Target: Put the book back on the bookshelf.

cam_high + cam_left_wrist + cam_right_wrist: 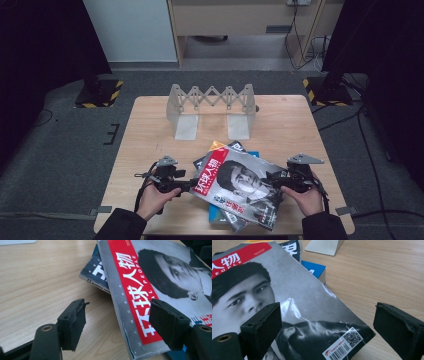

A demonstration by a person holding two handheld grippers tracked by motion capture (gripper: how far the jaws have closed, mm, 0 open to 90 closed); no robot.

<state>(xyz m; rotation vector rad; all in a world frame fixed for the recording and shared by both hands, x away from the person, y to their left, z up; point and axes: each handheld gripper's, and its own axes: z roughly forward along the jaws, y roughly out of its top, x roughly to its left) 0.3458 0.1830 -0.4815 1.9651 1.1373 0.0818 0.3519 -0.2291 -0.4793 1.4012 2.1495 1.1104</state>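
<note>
A stack of magazines lies at the table's near middle. The top magazine [239,185] [160,277] [294,290] has a red title strip and a black-and-white portrait. My left gripper [192,184] [117,322] is open at its left edge, the grey spine lying between the jaws, one jaw over the bare wood and the other over the red strip. My right gripper [272,179] [327,325] is open at the right edge, with the barcode corner between its jaws. No pad presses on the cover.
Under the top one lie a dark blue magazine [98,272] and a bright blue one [315,268]. An expanding grey metal book rack [212,107] stands at the far middle of the wooden table [150,135]. Dark floor surrounds the table.
</note>
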